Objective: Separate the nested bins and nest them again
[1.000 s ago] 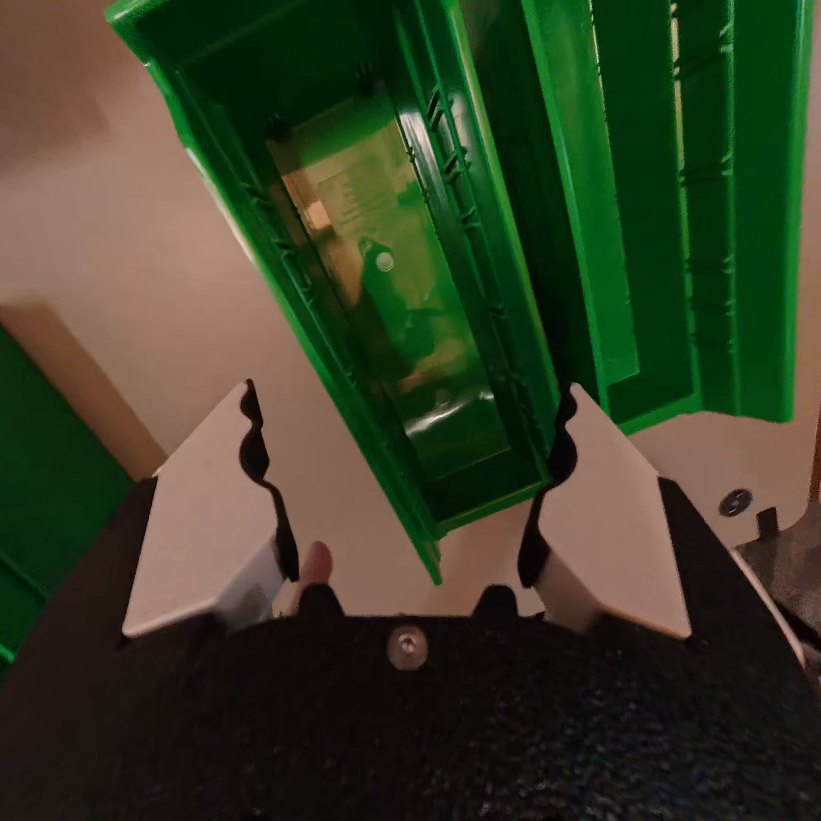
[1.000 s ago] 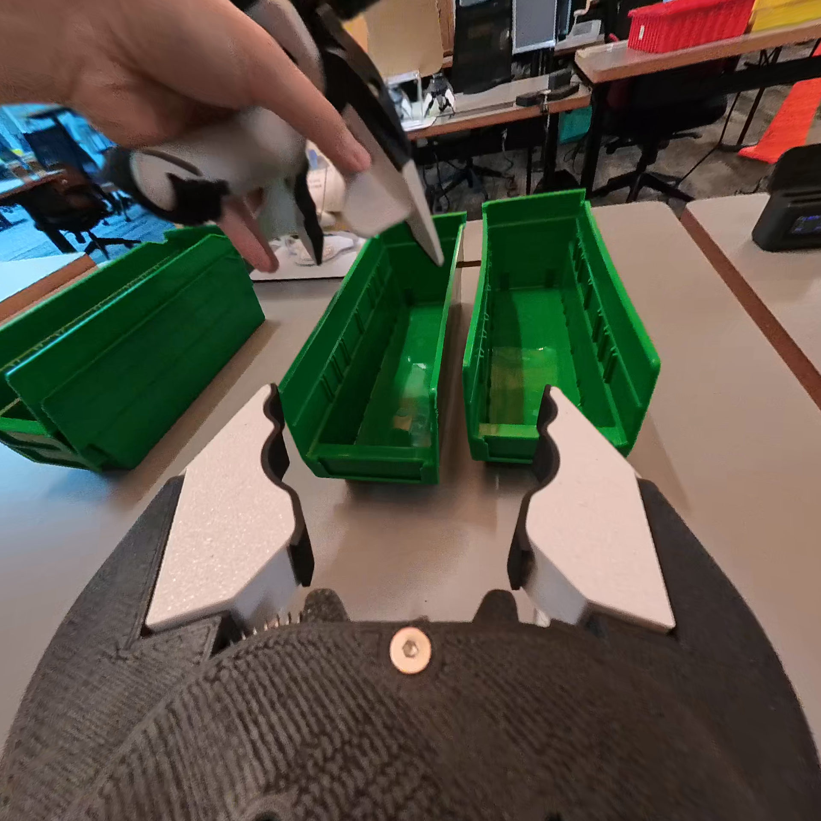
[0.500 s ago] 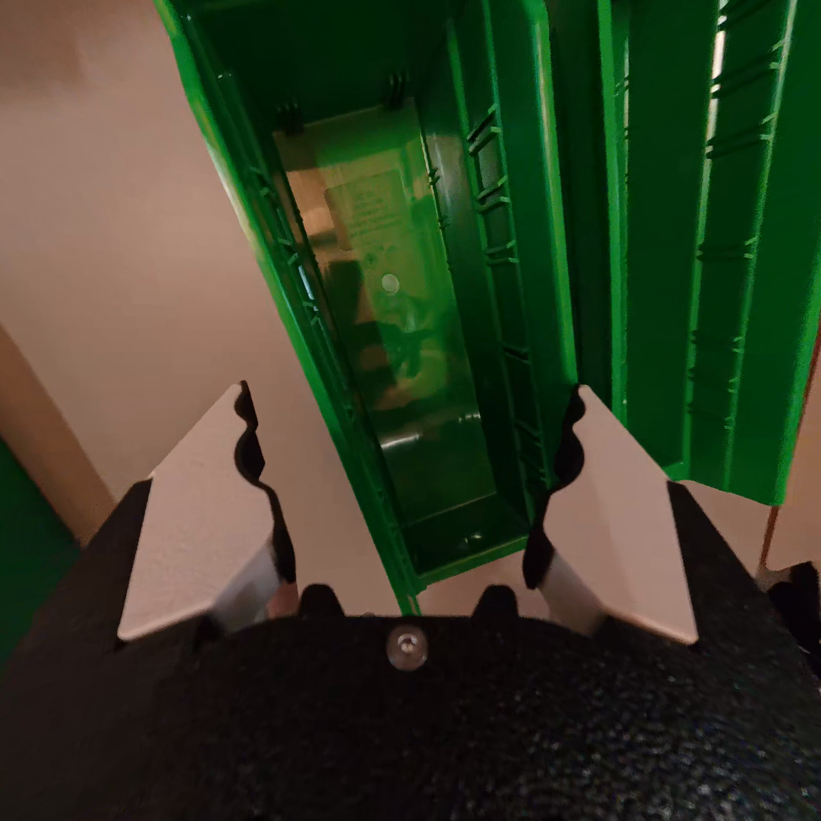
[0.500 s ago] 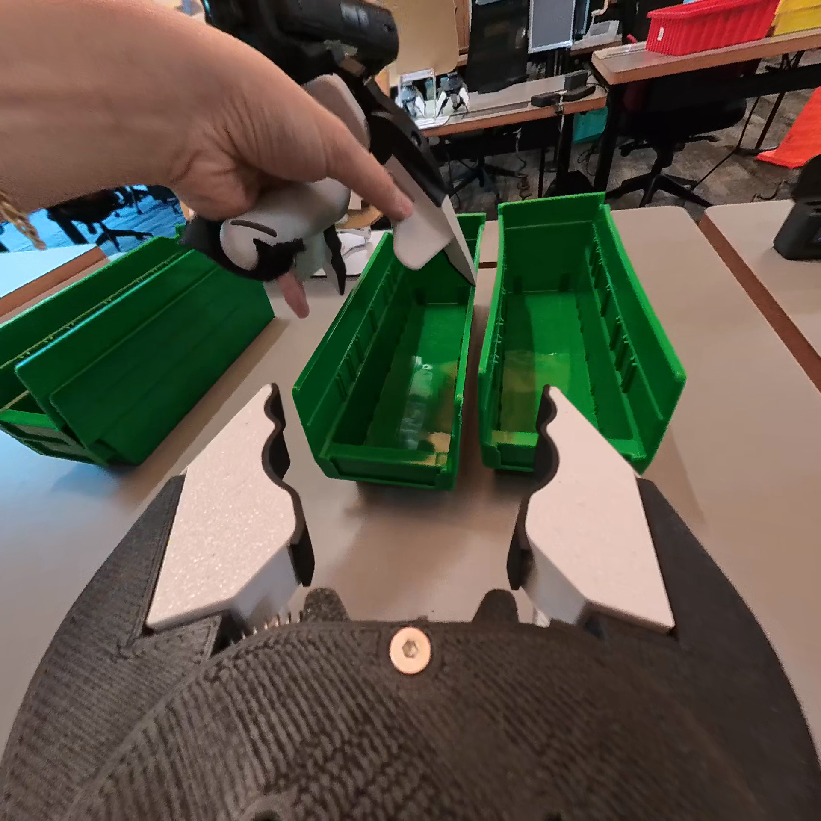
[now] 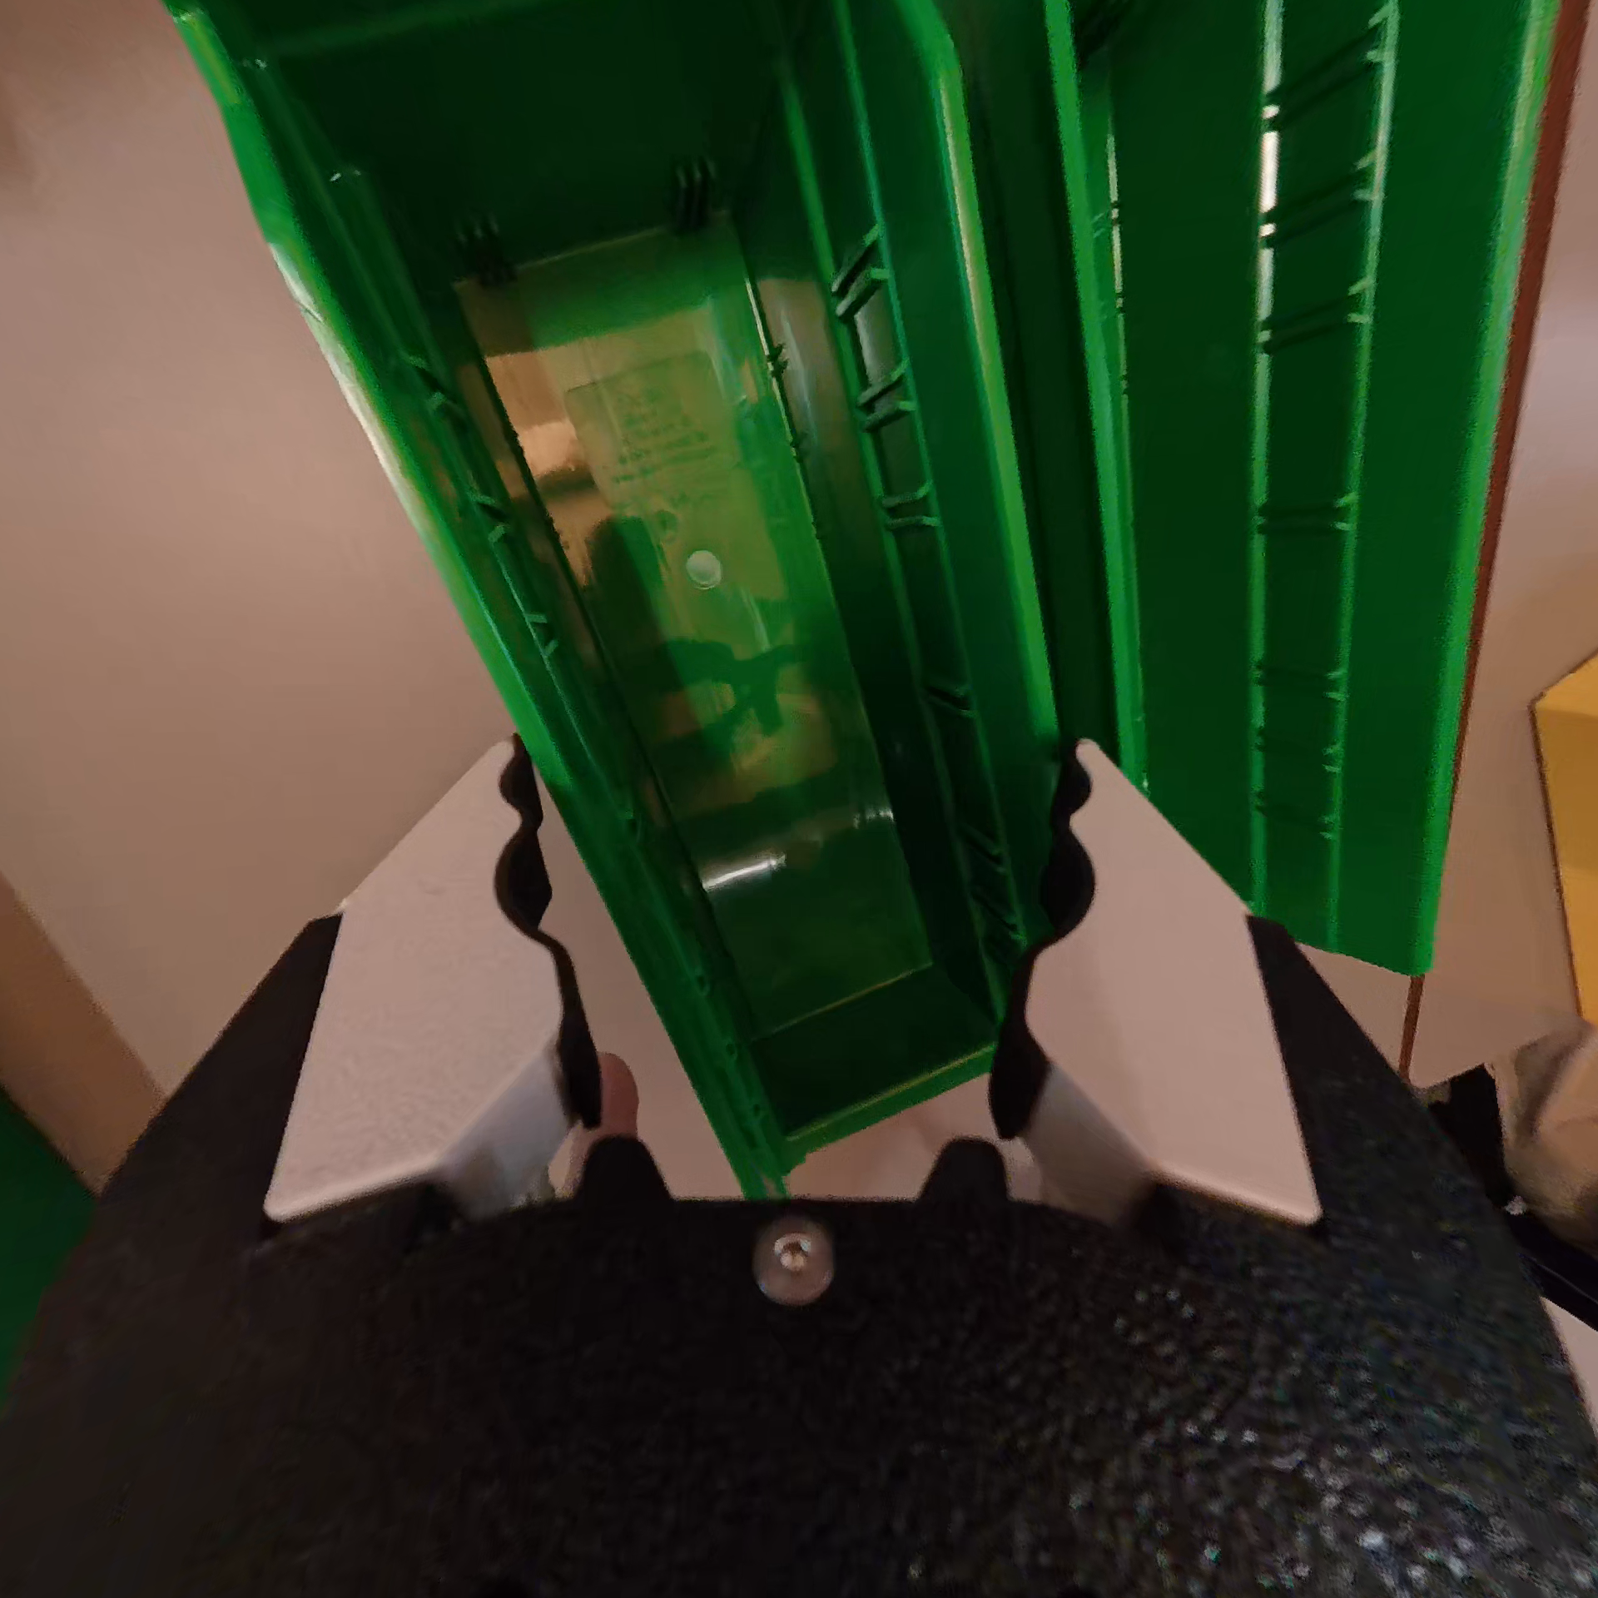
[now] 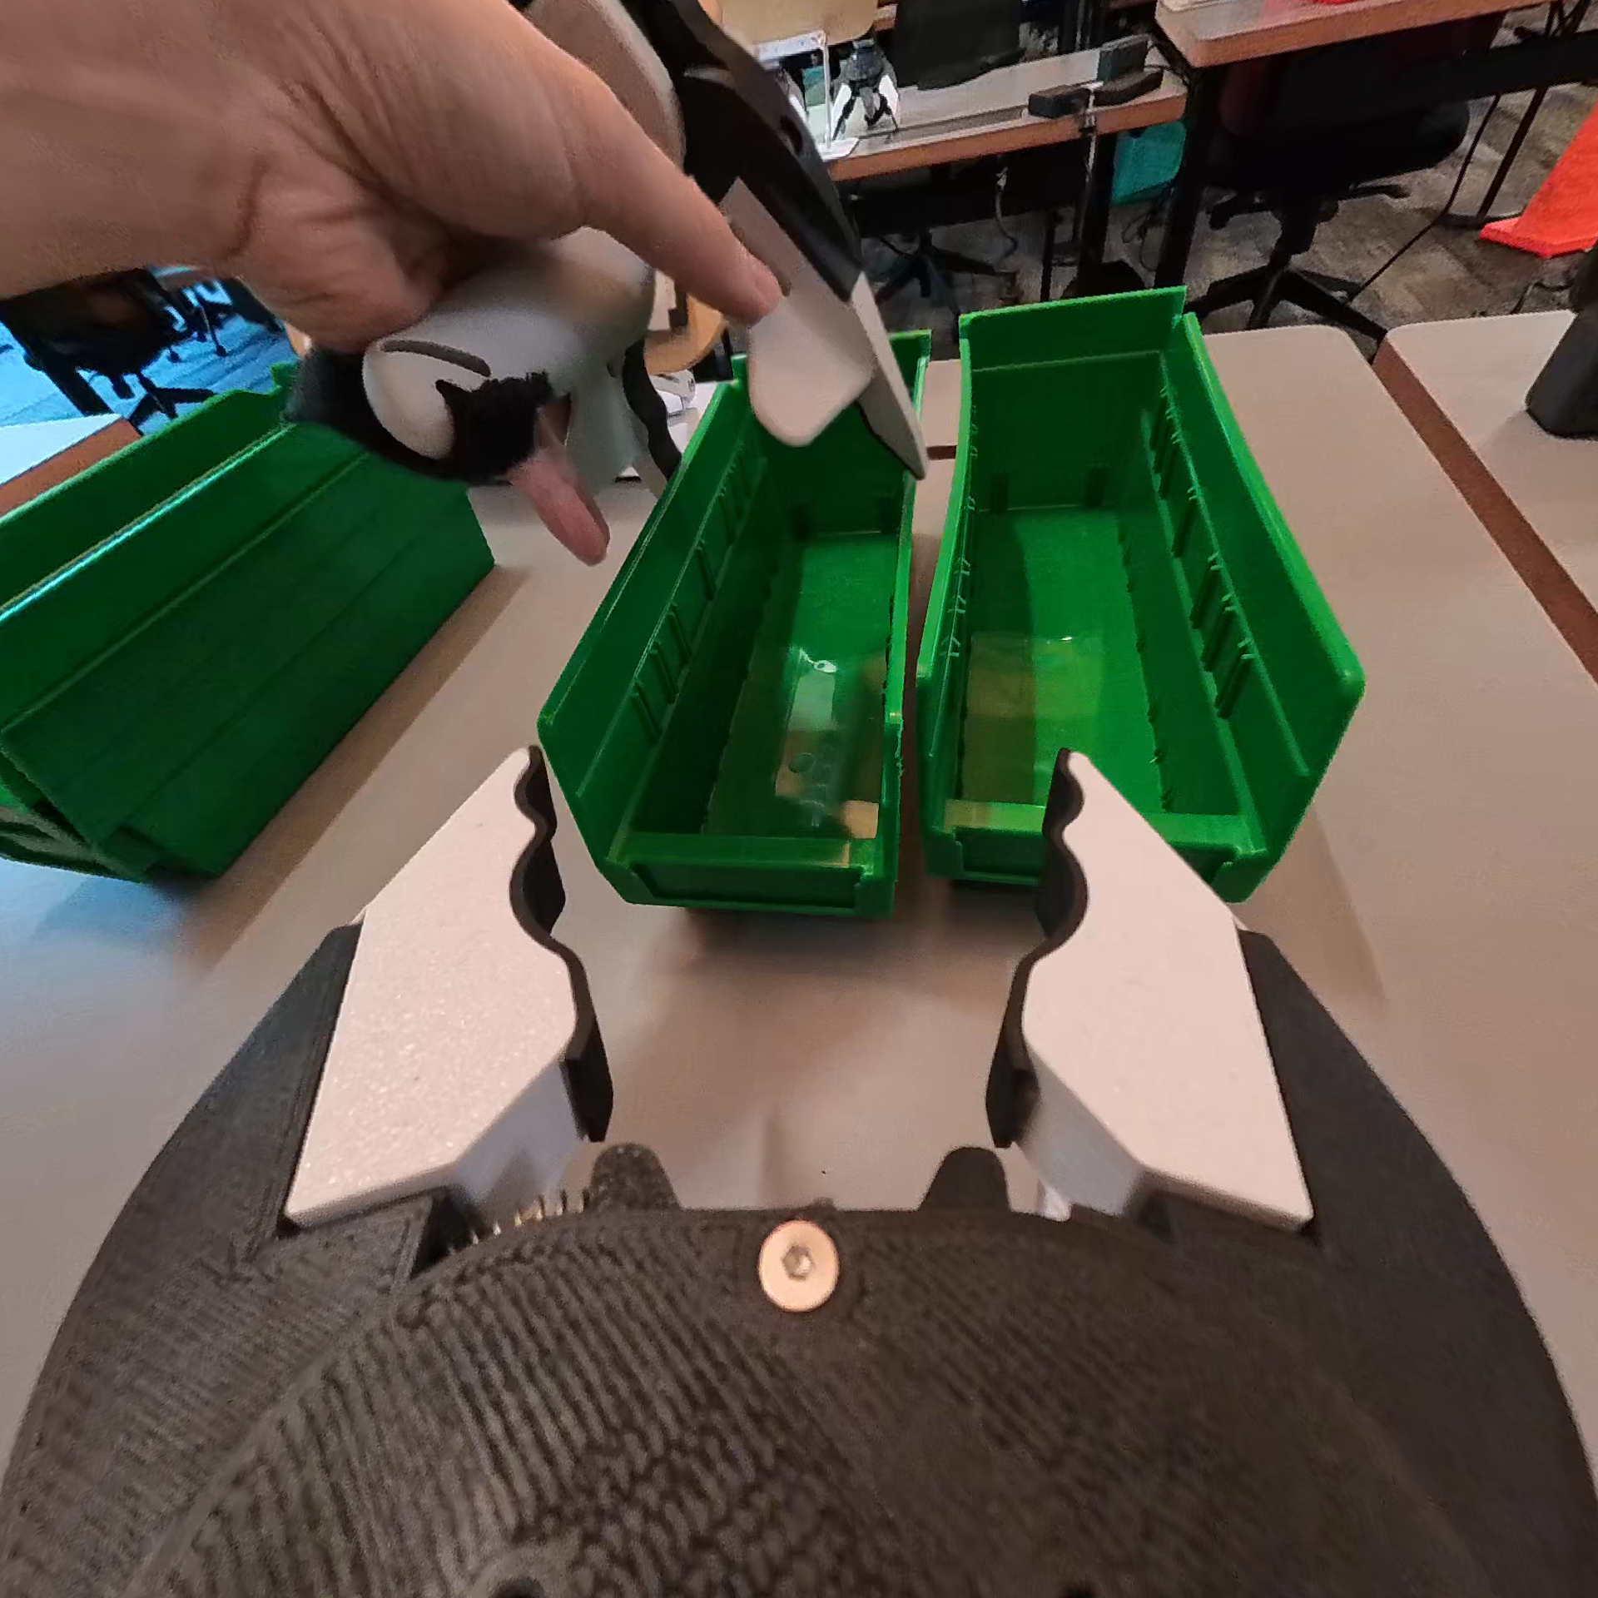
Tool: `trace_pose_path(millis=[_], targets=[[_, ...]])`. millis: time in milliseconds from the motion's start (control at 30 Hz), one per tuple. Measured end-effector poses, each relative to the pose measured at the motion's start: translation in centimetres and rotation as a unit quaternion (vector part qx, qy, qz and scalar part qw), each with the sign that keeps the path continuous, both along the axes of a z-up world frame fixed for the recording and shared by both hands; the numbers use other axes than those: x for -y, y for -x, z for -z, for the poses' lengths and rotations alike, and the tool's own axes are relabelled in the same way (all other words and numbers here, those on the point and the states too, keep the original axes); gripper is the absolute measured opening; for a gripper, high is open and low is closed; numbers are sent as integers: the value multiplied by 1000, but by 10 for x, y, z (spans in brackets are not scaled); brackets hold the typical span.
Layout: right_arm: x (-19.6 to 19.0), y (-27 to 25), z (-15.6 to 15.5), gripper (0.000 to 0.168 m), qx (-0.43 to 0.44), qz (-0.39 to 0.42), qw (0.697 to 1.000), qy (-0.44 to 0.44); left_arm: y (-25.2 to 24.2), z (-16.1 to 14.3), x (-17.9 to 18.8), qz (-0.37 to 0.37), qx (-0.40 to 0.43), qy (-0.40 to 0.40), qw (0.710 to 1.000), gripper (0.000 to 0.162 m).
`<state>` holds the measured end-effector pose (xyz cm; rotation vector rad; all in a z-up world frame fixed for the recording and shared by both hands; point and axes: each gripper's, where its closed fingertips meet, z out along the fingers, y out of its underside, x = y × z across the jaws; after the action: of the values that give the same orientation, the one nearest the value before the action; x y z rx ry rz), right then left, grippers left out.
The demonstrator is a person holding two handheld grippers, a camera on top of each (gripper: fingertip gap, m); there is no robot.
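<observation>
Two green bins stand side by side, apart, on the grey table (image 6: 1427,951): the left bin (image 6: 657,640) and the right bin (image 6: 1254,623). A hand holds my left gripper over the far end of the left bin; one of its fingers (image 6: 821,380) shows there. In the left wrist view my left gripper (image 5: 795,761) is open and straddles that end of the left bin (image 5: 908,605), with the right bin (image 5: 1297,519) beside it. I see no pad pressing on the walls. My right gripper (image 6: 795,761) is open and empty, above the table before the bins' near ends.
A stack of green bins (image 6: 199,605) lies at the left of the table. A black device (image 6: 1565,380) stands on the neighbouring table at the right. Desks, chairs and an orange cone stand behind.
My left gripper has come lower over the left bin's far end, so the bin now sits between its fingers, and its jaws have narrowed a little. The right gripper has hardly moved.
</observation>
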<state>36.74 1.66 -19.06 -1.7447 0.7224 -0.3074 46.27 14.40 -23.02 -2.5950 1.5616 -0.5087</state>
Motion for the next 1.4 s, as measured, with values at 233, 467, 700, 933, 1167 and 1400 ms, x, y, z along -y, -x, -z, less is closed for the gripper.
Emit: trace_pose_path(millis=[233, 467, 700, 933, 1167, 1400], targets=[[-2, 0, 9, 111, -8, -5, 1000, 12, 0, 6, -5, 29, 5, 3, 1000, 118], [-5, 1, 8, 109, -12, -9, 1000, 6, 19, 5, -20, 71, -11, 13, 997, 116], [-14, 5, 11, 106, -12, -21, 1000, 14, 34, -19, -30, 103, 70, -12, 992, 101], [-23, 12, 11, 105, -14, -35, 999, 20, 50, -47, -26, 120, 128, -11, 984, 99], [-38, 18, -21, 144, -9, -2, 1000, -11, 104, -91, -57, 153, 223, -82, 959, 100], [-116, -7, -33, 140, -27, -63, 979, 191, 180, -128, -153, 78, 361, -220, 903, 99]])
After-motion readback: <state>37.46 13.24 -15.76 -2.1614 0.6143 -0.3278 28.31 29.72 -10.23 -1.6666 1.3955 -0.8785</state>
